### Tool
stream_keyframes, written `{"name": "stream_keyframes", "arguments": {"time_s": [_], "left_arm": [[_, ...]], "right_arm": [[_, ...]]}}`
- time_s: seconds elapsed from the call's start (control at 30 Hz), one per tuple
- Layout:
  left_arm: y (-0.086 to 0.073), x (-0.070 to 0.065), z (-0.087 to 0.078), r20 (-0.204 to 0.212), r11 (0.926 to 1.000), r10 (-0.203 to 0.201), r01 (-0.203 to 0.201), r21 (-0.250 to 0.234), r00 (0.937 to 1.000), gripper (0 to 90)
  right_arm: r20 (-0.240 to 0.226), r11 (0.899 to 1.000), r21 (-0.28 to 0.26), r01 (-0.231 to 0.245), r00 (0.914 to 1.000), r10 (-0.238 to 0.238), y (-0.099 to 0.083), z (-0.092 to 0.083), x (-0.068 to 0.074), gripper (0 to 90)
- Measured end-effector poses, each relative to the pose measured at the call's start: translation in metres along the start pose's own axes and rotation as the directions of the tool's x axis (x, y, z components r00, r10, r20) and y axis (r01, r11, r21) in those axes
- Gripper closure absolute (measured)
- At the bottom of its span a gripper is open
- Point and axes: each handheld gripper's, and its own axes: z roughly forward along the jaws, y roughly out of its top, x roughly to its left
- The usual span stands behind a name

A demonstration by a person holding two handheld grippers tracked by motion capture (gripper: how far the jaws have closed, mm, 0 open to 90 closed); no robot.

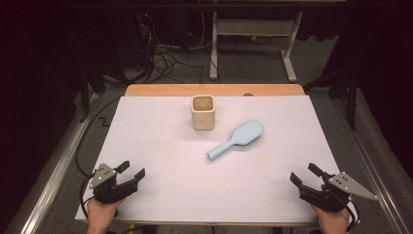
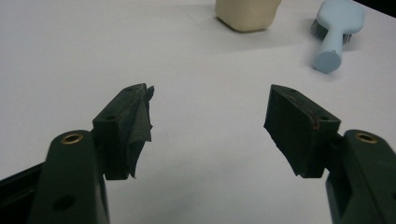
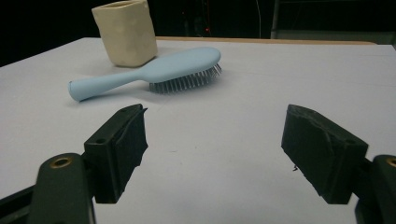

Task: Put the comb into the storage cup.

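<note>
Left hand-held gripper (image 1: 132, 171): near left corner of counter (image 1: 160, 195), held by left hand (image 1: 101, 210); jaws apart, nothing between them; pads hovering over bare white surface in left gripper view (image 2: 208, 116).
Right hand-held gripper (image 1: 303, 174): near right corner of counter, held by right hand (image 1: 332, 220); jaws wide apart, nothing between them; pointing toward brush in right gripper view (image 3: 212, 140).
Brush (image 1: 237, 139): pale blue, lying flat on counter right of centre, bristles down, head toward far right, handle end toward near left; well apart from both grippers.
Brush, right gripper view (image 3: 149, 72): seen side-on, grey bristles under head, handle end at left.
Brush, left gripper view (image 2: 337, 32): far right, handle end nearest camera.
Cup (image 1: 203, 112): cream, squarish, upright, open top, toward far middle of counter; just beside brush head, not touching.
Counter surface: white sheet over wooden top, wood strip visible along far edge.
</note>
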Motion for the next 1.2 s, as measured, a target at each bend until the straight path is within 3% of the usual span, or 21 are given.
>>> {"name": "stream_keyframes", "arguments": {"time_s": [1.2], "left_arm": [[-0.0003, -0.0002, 0.0006, 0.003, 1.0, 0.003, -0.003, 0.004, 1.0, 32.0]], "right_arm": [[-0.023, 1.0, -0.015, -0.015, 0.9996, 0.015, 0.0021, -0.0018, 0.0027, 25.3]]}}
